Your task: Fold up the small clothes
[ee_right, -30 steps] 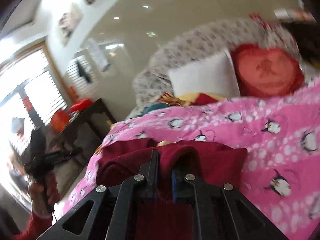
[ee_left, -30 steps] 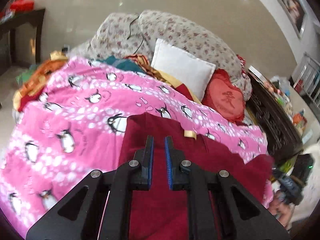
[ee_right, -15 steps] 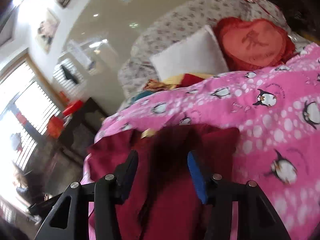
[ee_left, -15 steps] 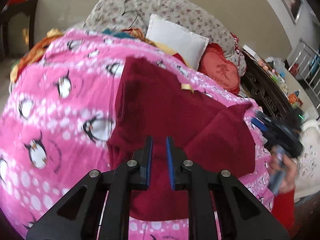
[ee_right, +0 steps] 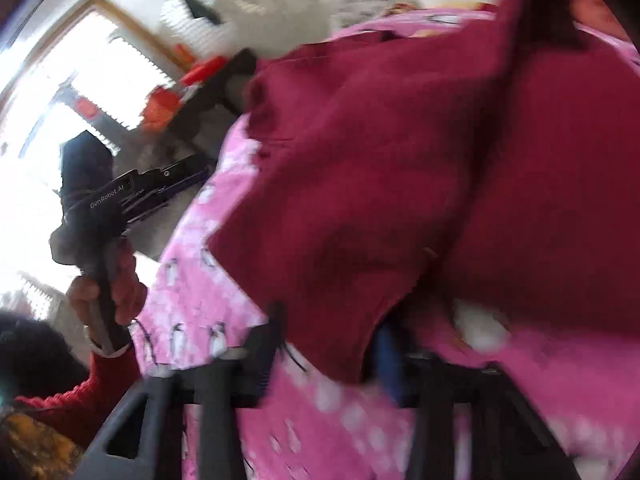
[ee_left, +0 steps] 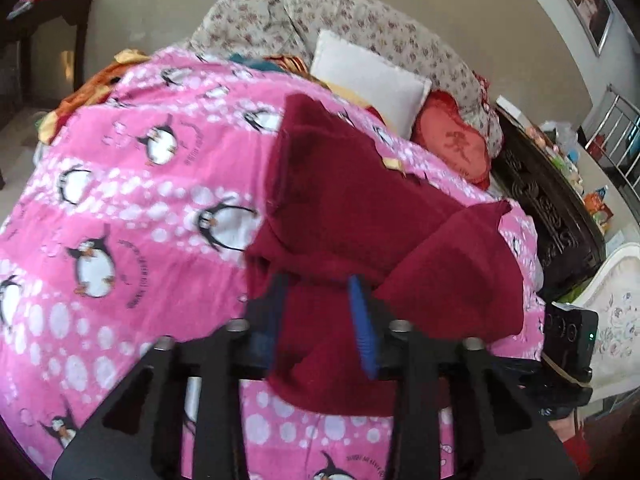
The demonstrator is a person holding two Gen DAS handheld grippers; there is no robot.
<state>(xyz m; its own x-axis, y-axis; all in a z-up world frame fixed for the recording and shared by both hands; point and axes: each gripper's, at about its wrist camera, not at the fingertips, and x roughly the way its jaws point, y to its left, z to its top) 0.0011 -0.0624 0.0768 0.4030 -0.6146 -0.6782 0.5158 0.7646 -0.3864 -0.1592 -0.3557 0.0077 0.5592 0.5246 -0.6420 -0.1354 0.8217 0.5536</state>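
A dark red garment lies partly folded on a pink penguin-print blanket on a bed. My left gripper is open, its jaws on either side of the garment's near edge. In the right wrist view the same garment fills the middle, blurred by motion. My right gripper is open, its jaws astride a near corner of the cloth. The left gripper's body, held in a hand, shows at the left of that view.
A white pillow and a red heart cushion lie at the head of the bed before floral cushions. A dark carved cabinet stands to the right of the bed. A dark table stands far left.
The left gripper has opened and come down onto the garment's near edge. The right gripper let go of the fold, opened wide and moved low to the garment's near corner.
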